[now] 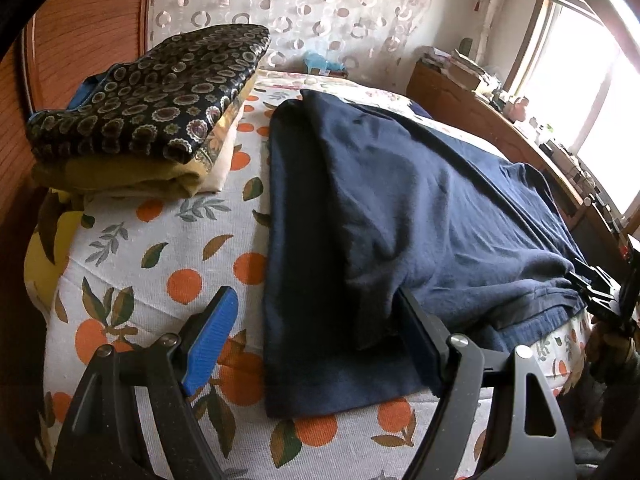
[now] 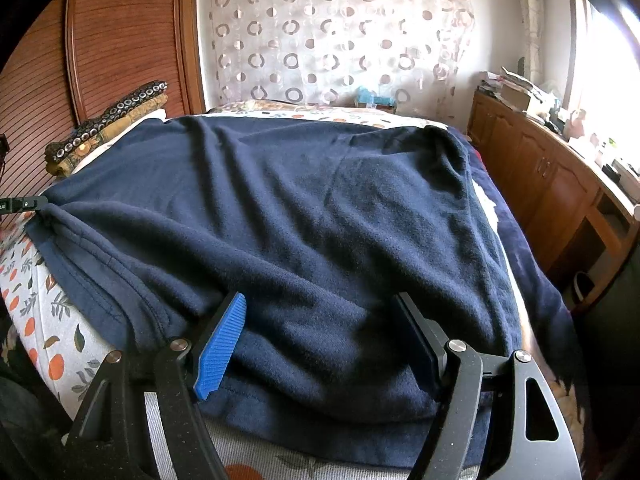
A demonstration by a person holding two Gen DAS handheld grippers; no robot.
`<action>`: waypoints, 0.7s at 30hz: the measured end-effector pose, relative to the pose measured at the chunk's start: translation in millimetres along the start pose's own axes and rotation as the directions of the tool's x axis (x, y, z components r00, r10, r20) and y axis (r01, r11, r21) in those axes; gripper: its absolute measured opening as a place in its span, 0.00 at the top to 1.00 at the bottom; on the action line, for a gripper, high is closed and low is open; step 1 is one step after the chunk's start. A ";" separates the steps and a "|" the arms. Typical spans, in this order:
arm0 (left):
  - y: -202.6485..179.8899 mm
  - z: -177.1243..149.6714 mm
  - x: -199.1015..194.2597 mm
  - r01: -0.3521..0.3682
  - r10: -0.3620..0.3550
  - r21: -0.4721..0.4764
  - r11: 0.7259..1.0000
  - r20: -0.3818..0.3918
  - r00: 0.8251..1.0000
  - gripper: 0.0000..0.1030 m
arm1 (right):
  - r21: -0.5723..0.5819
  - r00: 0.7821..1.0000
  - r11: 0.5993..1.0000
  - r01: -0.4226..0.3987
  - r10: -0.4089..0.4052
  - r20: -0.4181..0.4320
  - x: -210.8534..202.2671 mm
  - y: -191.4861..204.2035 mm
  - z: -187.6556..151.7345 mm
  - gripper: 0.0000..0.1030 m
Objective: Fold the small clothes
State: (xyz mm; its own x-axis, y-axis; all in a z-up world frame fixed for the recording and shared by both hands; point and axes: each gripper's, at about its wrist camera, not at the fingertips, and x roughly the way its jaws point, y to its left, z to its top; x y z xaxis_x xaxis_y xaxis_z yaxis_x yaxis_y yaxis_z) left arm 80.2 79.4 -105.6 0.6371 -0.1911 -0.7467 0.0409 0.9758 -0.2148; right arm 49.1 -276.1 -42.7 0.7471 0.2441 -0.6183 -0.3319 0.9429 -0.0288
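A navy fleece garment is spread across the bed, its near hem lying between the jaws of both tongs. A side panel appears already turned in over the body, seen as a long flap ahead of the left tongs. The bedsheet, printed with oranges, is left bare beyond that tool's outer blue pad.

Left tongs: jaws stood wide, astride the garment's near left corner; cloth is draped against the inner jaw, but no pinch is seen. Right tongs: jaws likewise stood wide, straddling the doubled hem, nothing clamped. Judged: both tools are set at the near edge so the hem can be gripped at two points and carried away for a crosswise fold.

A stack of folded clothes is kept far ahead-left of the left tongs, presumably clear of the working area. A wooden cabinet is noted off to the right.
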 end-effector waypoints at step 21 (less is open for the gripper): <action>-52.3 17.5 -38.3 0.092 -0.116 0.154 0.984 0.156 0.981 0.90 | -0.002 1.000 1.000 -0.001 0.001 0.011 -1.1 0.8 -1.6 0.26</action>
State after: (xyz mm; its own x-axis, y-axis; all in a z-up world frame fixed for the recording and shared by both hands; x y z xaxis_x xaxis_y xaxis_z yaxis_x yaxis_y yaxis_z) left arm 67.1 37.6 -54.8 0.7400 -0.2838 -0.6097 0.2169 0.9589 -0.1831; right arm 47.1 -276.0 -43.3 0.7532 0.2476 -0.6095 -0.3338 0.9422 -0.0298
